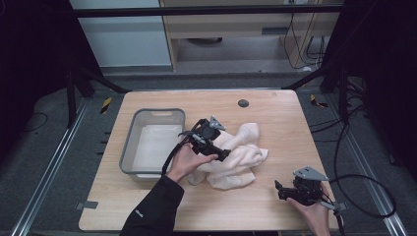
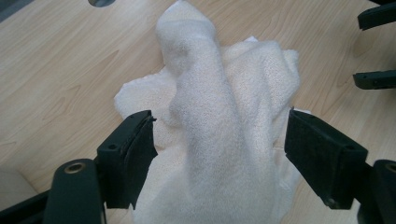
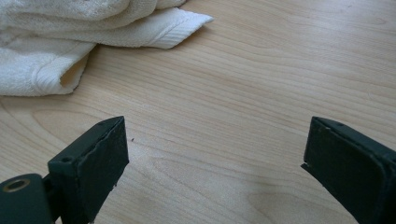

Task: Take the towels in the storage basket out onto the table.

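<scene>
Towel: a cream towel (image 1: 235,156) lies crumpled in a loose heap on the wooden table (image 1: 275,123), near the middle and just right of the grey bin (image 1: 129,142); one fold stands up as a ridge, seen in the left gripper view (image 2: 210,107); a hemmed corner lies flat on the wood in the right gripper view (image 3: 173,32)

Left gripper: the left gripper (image 1: 216,151) sits over the towel's near-left side; its jaws stand wide, one on each side of the raised ridge (image 2: 219,140); whether the pads already touch the cloth I cannot tell; nothing is clamped yet

Right gripper: the right gripper (image 1: 281,191) rests low near the table's front right edge, well apart from the towel; its jaws are spread wide over bare wood (image 3: 215,154), holding nothing

Bin: pale inside, apparently empty, just beside the left hand (image 1: 186,162)

Step in hand: I judge this to be the first grasp on the towel, the left gripper lined up on the ridge

Next move: it likely calls for closing the left jaws on that fold, deep enough that the thick pile does not slip out; the right gripper would need to travel up to the flat corner to take a second hold

Risk: pinching only the top layer, so the heap drags rather than lifts
</scene>
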The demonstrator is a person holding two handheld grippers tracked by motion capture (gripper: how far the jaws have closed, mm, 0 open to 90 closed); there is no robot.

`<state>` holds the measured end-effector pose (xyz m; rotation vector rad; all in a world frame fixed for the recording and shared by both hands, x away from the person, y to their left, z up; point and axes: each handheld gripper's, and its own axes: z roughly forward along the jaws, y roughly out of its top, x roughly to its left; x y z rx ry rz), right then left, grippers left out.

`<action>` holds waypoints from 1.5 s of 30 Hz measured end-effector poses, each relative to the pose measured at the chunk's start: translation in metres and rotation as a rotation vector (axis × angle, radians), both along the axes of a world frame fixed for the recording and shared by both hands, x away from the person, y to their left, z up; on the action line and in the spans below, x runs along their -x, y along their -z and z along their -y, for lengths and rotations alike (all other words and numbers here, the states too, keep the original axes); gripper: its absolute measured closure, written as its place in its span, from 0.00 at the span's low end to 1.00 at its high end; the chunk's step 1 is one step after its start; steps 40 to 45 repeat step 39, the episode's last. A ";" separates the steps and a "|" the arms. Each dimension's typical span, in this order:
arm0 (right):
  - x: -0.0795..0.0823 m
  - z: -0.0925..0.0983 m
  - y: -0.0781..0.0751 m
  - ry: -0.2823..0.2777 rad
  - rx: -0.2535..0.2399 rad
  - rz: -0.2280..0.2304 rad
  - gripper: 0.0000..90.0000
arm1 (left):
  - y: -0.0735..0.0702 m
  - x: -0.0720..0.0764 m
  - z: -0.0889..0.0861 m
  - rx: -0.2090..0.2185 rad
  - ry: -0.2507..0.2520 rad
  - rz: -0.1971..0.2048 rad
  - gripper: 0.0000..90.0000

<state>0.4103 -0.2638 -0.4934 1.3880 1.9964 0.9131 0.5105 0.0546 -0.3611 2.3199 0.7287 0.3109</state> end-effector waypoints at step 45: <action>0.000 0.002 0.001 0.015 0.005 0.000 0.06 | 0.010 0.064 -0.162 0.212 -0.296 0.159 0.26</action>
